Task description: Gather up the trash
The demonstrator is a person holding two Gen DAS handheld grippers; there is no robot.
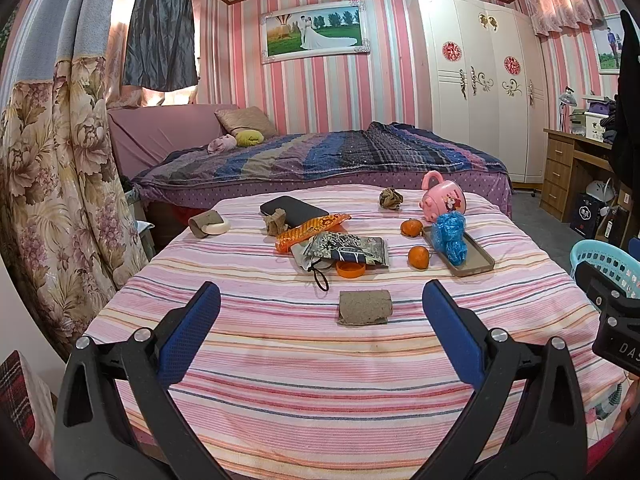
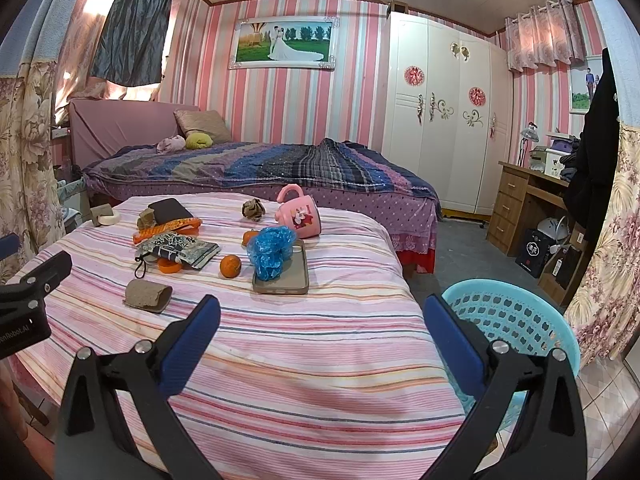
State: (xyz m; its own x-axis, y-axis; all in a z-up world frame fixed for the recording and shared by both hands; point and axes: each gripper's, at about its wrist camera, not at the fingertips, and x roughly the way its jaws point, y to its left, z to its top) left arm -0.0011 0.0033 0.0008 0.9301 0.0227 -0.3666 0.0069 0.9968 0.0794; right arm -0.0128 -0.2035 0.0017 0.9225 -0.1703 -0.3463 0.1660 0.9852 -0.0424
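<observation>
A striped pink cloth covers the table [image 1: 320,380]. On it lie a brown cardboard roll [image 1: 365,307], an orange wrapper [image 1: 310,230], a dark patterned packet [image 1: 348,250], a crumpled brown paper [image 1: 391,198] and a blue plastic bag [image 1: 450,236] on a tray. My left gripper [image 1: 320,312] is open, just in front of the cardboard roll. My right gripper [image 2: 320,324] is open and empty over the table's near right edge [image 2: 304,360]. A light blue basket [image 2: 516,320] stands right of the table. The roll [image 2: 147,295] lies to the right gripper's left.
Two tangerines [image 1: 418,257], a tipped pink mug [image 1: 442,199], a black phone [image 1: 292,209], an orange lid [image 1: 350,269] and a tape roll [image 1: 210,224] also lie on the table. A bed [image 1: 320,160] stands behind, a wardrobe [image 1: 480,92] and desk [image 1: 568,168] at right.
</observation>
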